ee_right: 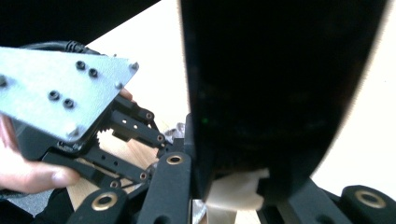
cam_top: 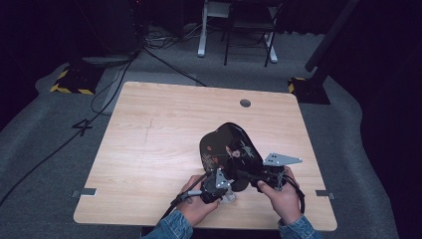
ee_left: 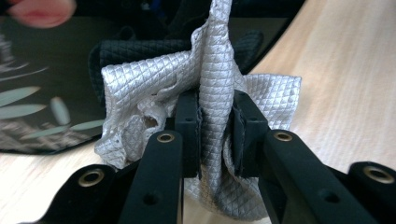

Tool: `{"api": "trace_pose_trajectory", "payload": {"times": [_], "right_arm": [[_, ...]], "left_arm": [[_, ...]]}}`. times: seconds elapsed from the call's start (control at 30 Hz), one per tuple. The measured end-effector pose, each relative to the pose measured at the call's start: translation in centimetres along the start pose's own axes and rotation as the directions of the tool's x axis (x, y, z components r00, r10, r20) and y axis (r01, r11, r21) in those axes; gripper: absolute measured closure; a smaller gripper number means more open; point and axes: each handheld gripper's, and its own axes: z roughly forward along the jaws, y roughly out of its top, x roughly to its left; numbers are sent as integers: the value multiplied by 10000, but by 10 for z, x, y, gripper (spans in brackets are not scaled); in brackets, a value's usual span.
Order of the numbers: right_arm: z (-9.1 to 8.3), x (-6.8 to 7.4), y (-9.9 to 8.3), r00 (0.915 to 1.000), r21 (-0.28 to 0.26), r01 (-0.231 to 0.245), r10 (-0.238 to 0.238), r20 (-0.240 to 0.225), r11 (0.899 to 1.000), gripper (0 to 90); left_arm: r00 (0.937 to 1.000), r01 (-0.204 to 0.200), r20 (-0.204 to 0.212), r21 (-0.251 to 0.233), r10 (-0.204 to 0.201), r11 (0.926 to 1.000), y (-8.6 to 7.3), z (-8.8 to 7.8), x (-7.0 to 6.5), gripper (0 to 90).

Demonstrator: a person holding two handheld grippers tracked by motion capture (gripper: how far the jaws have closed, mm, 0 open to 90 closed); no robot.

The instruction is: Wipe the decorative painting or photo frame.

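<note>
A glossy black oval tray with a pale leaf pattern stands tilted over the table's near middle. My right gripper is shut on its near edge; in the right gripper view the tray rises between the jaws of that gripper. My left gripper is shut on a fold of silvery quilted cloth, whose other side is black. The cloth sits against the tray's lower edge. In the high view the left gripper is just left of the right one, cloth beneath it.
The wooden table has a small round hole near its far edge. The left gripper's grey plate and a hand show close beside the tray. Cables, a chair and stands are on the floor beyond the table.
</note>
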Motion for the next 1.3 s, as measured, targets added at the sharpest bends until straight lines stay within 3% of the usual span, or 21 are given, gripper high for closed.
{"api": "trace_pose_trajectory", "payload": {"times": [0.13, 0.3, 0.4, 0.5, 0.73, 1.0, 1.13, 1.23, 1.3], "right_arm": [[0, 0, 0, 10000, -11, -13, 13, 3, 10000, 798], [0, 0, 0, 10000, -1, -20, 20, -3, 10000, 798], [0, 0, 0, 10000, 7, -11, 11, 4, 10000, 798], [0, 0, 0, 10000, 20, -13, 13, -4, 10000, 798], [0, -1, 0, 10000, 18, -14, 14, -14, 10000, 798], [0, -1, 0, 10000, 2, -15, 15, -74, 10000, 797], [0, -2, 0, 10000, 28, 4, -4, -90, 10000, 797], [0, -2, 0, 9999, 23, -6, 7, -104, 10000, 796], [0, -2, 1, 9999, 23, 7, -7, -108, 10000, 796]], "left_arm": [[9993, -136, 361, -71, 139, 9999, 2, 2, -7, 754], [9993, -170, 324, -148, 175, 9997, 2, 1, -6, 753], [9998, -201, -28, -115, 201, 9997, 0, 0, -3, 754], [9994, 241, -241, -140, -244, 9996, -5, -2, 7, 754], [9959, 563, -693, -202, -576, 9982, -11, -8, 20, 755], [9907, 1099, -711, -795, -1156, 9908, -24, -42, 36, 755], [9849, 1337, -969, -1004, -1434, 9859, -36, -67, 51, 753], [9827, 1431, -1025, -1073, -1541, 9839, -41, -75, 59, 750], [9747, 1580, -1422, -1075, -1725, 9816, -48, -86, 68, 750]]}}
